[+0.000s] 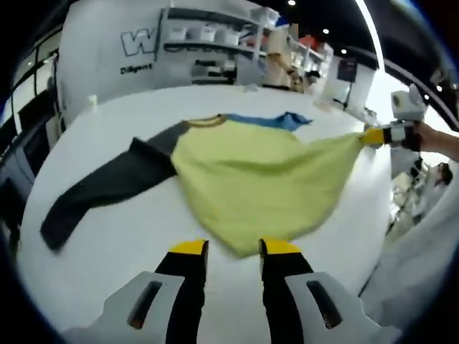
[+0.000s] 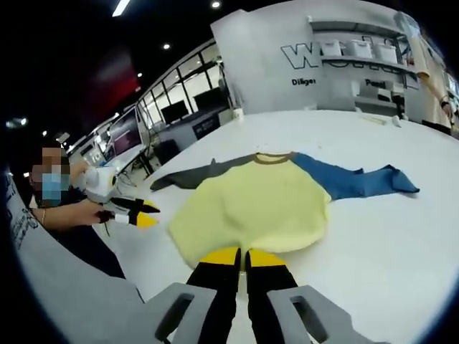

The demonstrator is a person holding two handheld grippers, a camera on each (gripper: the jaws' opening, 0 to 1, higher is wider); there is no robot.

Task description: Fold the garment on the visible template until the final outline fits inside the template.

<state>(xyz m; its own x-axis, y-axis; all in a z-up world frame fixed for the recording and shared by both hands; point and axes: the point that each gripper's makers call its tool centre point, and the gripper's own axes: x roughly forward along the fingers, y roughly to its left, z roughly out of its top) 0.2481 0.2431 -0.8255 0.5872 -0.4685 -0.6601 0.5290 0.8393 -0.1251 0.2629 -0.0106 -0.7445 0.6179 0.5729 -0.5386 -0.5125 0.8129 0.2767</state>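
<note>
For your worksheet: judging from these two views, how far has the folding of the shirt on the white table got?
Early stage. Done: the yellow-bodied shirt lies spread on the white table, its dark grey sleeve and blue sleeve out flat. In hand: the right gripper pinches the hem corner, pulling it out; the left gripper sits open at the hem. Left: all the folds. No template outline is discernible.

White table (image 1: 129, 236) stretches wide here. Behind it, a grey wall panel with big white lettering (image 2: 308, 54), shelves (image 1: 208, 39) carrying white containers, ceiling spotlights (image 2: 120, 7) glowing overhead, and dark monitors (image 2: 176, 111) lined up along the glass partition.
</note>
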